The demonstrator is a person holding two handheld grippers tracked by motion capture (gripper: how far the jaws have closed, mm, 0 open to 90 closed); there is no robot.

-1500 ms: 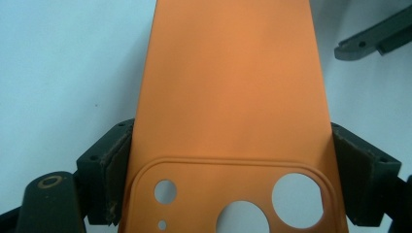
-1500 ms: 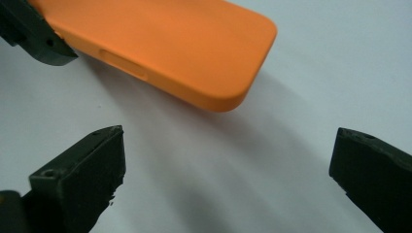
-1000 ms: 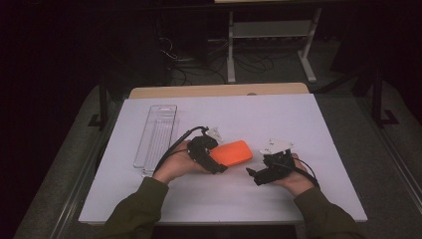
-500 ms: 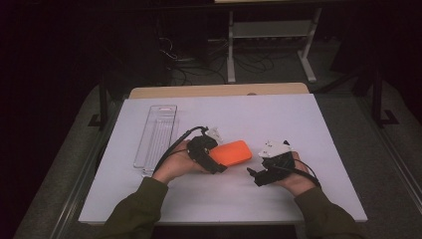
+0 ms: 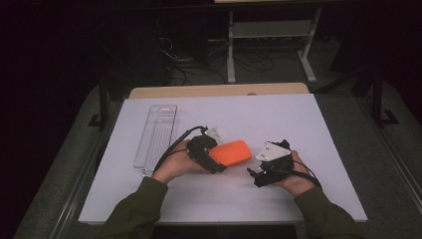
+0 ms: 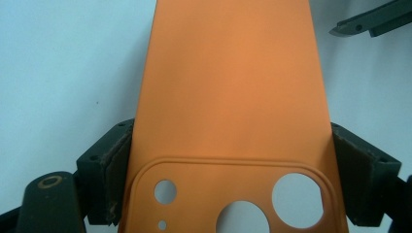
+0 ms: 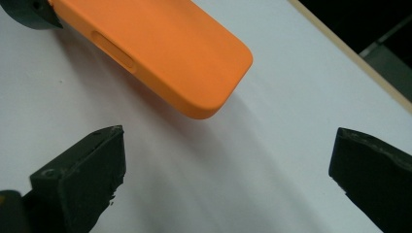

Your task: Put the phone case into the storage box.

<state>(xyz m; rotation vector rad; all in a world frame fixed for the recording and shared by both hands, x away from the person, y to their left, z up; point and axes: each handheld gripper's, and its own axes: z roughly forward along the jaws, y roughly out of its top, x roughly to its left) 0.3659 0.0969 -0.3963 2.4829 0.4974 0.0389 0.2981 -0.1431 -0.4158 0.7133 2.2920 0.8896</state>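
An orange phone case [image 5: 230,152] is held just left of the middle of the high view, above the white surface [image 5: 298,124]. It is gripped by the left gripper [image 5: 215,160], whose 2 fingers [image 6: 109,167] are closed on the case's long edges at the camera-cutout end, as seen low in the left gripper view. The plain end of the case points away, toward the upper middle of that view. In the right gripper view the rounded free corner of the case [image 7: 194,63] lies in the upper left of the frame, with a moulded side button along its edge and a soft shadow under it on the surface.

The right gripper [image 5: 256,175] sits just right of the middle of the high view, near the case but apart from it. Its fingers [image 7: 85,170] stand wide open with nothing between them.

A clear plastic tray [image 5: 157,134] lies at the left of the surface, well apart from the case.

The case is judged to be light and matt, likely of a soft rubbery material, so little slipping is expected, but it is thin-walled and hollow and may flex or bow if squeezed hard across its width. The camera end is weakened by 3 large holes, so a second hold is better taken at the solid plain end, across the 2 long edges, with gentle pressure. Fragility is judged low; the side button is better avoided.
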